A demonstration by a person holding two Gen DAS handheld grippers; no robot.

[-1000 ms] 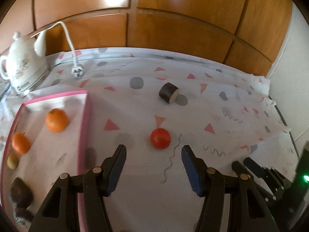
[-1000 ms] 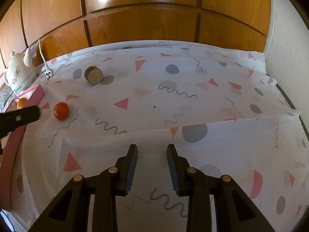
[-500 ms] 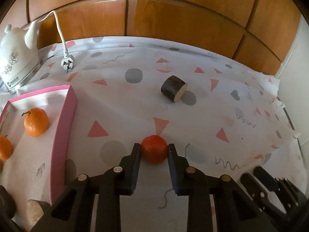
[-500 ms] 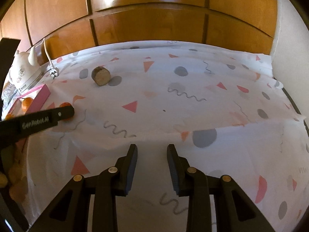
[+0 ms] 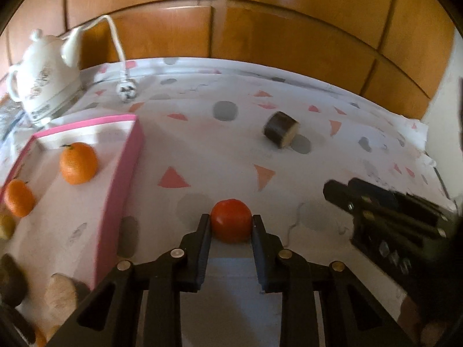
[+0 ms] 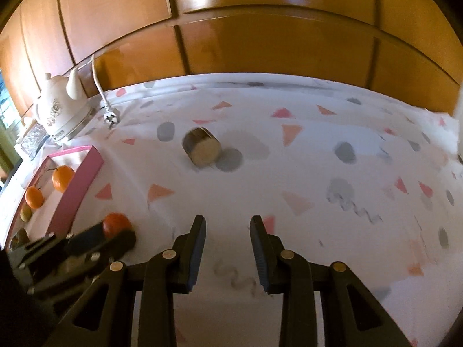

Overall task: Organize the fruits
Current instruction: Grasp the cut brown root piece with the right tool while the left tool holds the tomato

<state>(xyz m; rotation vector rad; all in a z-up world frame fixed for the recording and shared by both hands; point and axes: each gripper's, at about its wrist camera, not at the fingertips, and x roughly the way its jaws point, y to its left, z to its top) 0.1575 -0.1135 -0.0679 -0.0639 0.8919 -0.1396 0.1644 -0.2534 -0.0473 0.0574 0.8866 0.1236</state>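
Left gripper (image 5: pixel 231 227): fingers clamping small round red-orange fruit (image 5: pixel 231 224) at its widest sides.
Handling: seeming light, smooth, bruisable; rolling likely.
Right gripper (image 6: pixel 228 225): fingers standing partly open, holding nothing.

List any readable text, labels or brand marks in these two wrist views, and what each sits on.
None can be read.
Kettle: dark print on its side and a small mark near the base, too blurred to read.
Left gripper: no lettering legible on its body in the right wrist view.
Tablecloth: shapes and squiggles only.
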